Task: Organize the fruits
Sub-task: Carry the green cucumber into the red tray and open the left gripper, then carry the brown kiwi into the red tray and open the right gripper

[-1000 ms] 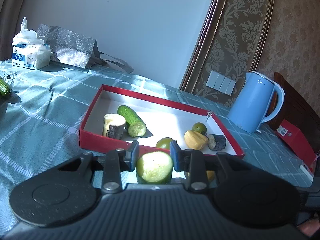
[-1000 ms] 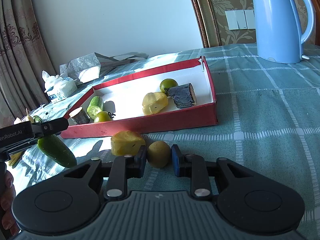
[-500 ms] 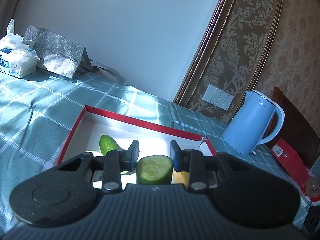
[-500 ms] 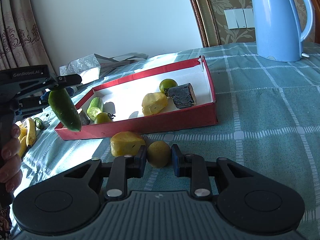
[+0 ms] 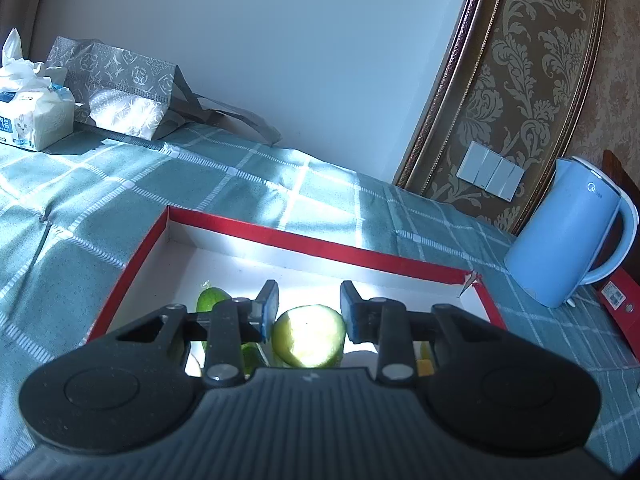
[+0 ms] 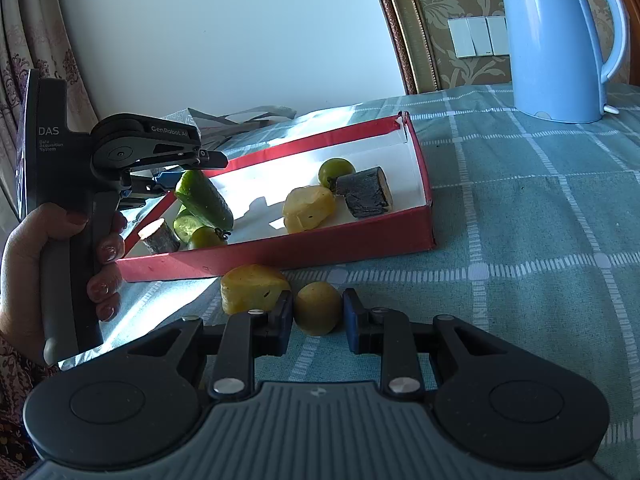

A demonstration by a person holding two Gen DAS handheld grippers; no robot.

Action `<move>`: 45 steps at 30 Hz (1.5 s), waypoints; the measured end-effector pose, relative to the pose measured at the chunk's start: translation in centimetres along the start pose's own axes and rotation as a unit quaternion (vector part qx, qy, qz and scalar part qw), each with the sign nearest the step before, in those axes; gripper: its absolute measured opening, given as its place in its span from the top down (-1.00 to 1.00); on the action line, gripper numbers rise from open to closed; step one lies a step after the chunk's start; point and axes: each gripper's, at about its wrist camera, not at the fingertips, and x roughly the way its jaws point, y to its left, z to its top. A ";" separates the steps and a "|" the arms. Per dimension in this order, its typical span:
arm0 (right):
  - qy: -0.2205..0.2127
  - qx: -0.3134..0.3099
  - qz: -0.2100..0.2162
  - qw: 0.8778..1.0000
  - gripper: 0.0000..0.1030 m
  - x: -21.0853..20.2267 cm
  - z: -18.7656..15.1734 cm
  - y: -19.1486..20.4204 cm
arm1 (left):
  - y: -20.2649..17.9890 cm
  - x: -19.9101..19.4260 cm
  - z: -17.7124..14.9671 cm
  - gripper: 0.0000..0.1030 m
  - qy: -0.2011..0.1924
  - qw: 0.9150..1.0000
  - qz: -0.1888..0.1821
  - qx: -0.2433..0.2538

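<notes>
We're holding the cucumber (image 6: 205, 200) clamped in the left gripper (image 5: 308, 312), hanging long-axis-down over the red tray's (image 6: 280, 254) left end; right gripper (image 6: 318, 314) is pinching the small yellow fruit (image 6: 318, 308) just near of the tray.

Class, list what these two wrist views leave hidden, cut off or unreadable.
- Left wrist view: most produce in the red tray is hidden behind the left tongs and the held cucumber.
- Right wrist view: kettle top, cut off by the upper edge.
- Left wrist view: tissue pack print, too small.
</notes>
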 end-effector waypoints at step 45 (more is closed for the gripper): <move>-0.041 0.012 -0.003 0.999 0.50 -0.8 1.0 -0.7 | -1.3 -11.9 -10.7 -1.00 -0.030 0.988 0.045 0.147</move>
